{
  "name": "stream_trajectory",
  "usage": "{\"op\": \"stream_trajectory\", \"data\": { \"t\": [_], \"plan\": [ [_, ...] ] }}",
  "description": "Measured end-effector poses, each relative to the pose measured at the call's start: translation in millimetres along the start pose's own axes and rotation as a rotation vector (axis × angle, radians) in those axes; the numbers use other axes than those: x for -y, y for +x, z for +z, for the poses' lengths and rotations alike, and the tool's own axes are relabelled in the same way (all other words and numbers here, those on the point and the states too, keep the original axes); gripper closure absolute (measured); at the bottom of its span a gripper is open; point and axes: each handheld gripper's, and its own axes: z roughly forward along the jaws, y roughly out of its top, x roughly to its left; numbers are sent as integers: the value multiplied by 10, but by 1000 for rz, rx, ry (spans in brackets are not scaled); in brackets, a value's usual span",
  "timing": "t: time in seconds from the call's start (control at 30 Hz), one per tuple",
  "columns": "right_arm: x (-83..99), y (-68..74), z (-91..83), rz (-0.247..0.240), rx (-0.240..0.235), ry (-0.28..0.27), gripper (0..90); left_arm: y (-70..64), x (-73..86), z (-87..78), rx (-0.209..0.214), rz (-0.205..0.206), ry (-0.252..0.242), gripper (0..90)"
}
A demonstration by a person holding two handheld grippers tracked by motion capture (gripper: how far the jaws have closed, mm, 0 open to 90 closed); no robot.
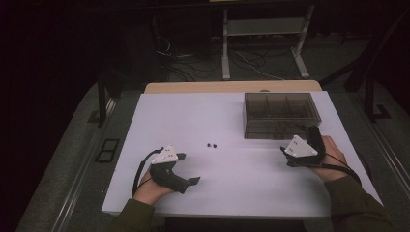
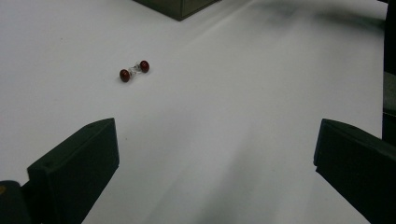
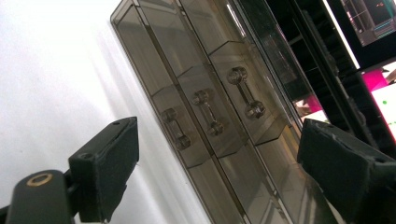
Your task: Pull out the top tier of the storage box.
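A smoked, see-through organizer box sits on the far right part of the white table, its lid down; through the lid the high view shows a grid of compartments, and nothing inside them can be made out from there. In the right gripper view the box runs steeply tilted across the frame, with three small dumbbell-shaped handles on its drawer fronts or dividers; which of the two they sit on is hard to tell through the tinted plastic, and its lower end is cut off by the frame. The right gripper lies just in front of the box's near right corner, its jaws spread wide with nothing between them. The left gripper rests near the table's front left, jaws likewise wide apart and empty. Between the two grippers, on bare table, lies a pair of dark red studs joined by something clear; in the high view they are only two dark specks. They lie ahead of the left gripper, well apart from its jaws.
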Motion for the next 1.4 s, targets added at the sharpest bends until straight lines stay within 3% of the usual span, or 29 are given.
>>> {"op": "stream_trajectory", "data": {
  "t": [0.07, 0.2, 0.3, 0.6, 0.8, 1.0, 1.07, 1.4],
  "plan": [
    [-6, 14, -4, -12, 6, 0, 159, 0, 0, 0, -1, -2, 0, 0],
    [-16, 36, -2, -42, 17, 7, 159, 0, 1, 1, -1, -3, 1, 0],
    [-22, 46, 0, -90, 36, 15, 159, 0, 1, 1, -2, -3, 1, 0],
    [-29, 80, 2, -146, 66, 28, 159, 2, 1, -1, -2, -3, 1, 0],
    [-39, 103, 12, -232, 102, 37, 159, 0, 0, 0, -3, -4, -1, 0],
    [-47, 131, 18, -265, 120, 42, 159, 3, 0, -1, -5, -2, 1, 0],
    [-47, 142, 24, -282, 128, 46, 159, -2, 2, 6, -22, 19, 21, 0],
    [-59, 170, 37, -324, 151, 56, 159, -4, 4, 13, -40, 41, 44, 0]
  ]
}}
